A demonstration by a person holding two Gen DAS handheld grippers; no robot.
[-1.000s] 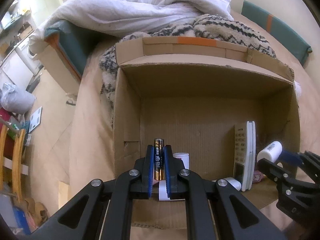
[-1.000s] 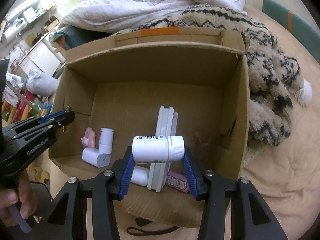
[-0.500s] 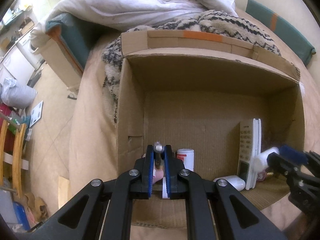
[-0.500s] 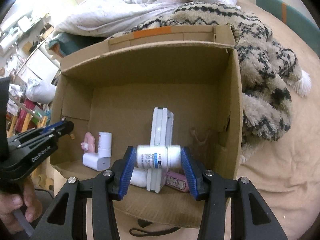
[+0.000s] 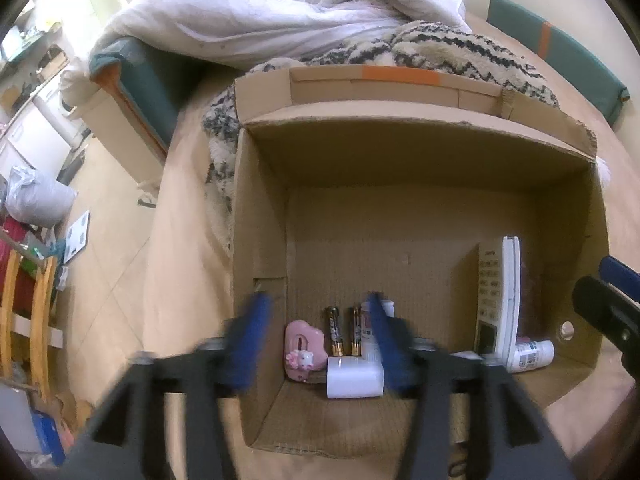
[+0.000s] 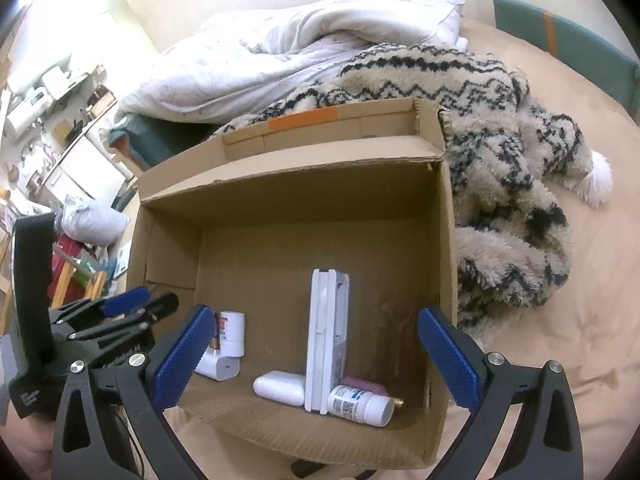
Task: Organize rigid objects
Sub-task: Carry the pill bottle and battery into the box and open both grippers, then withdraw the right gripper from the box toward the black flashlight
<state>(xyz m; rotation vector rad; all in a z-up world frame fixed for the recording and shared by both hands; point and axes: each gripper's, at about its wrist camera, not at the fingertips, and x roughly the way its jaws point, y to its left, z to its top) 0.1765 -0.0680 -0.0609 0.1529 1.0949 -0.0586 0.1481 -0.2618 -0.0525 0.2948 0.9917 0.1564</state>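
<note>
An open cardboard box [image 5: 260, 216] [image 6: 448, 240] sits on the bed. My left gripper [image 5: 316, 344] hovers over its near left corner, blurred. Its jaws are opening with nothing pressed between them. Below them two batteries [image 5: 334, 330] lie on the box floor beside a pink toy [image 5: 302, 344] and a white charger [image 5: 354, 378]. My right gripper [image 6: 316, 360] stands wide open and empty, its jaws still opening. Under it a white pill bottle [image 6: 360, 400] [image 5: 532, 356] lies on its side against an upright white handset [image 6: 326, 340] [image 5: 498, 300].
A white tube with a red label [image 6: 232, 332], a white oval case [image 6: 280, 388] and a pink item [image 6: 366, 384] also lie in the box. A patterned fleece blanket [image 6: 500, 160] and a white duvet [image 6: 320, 48] crowd the far side. The bed edge drops to the floor [image 5: 100, 260] on the left.
The left jaws opened and the battery they held now lies on the box floor. The right jaws opened wide and the white bottle dropped into the box beside the handset.
</note>
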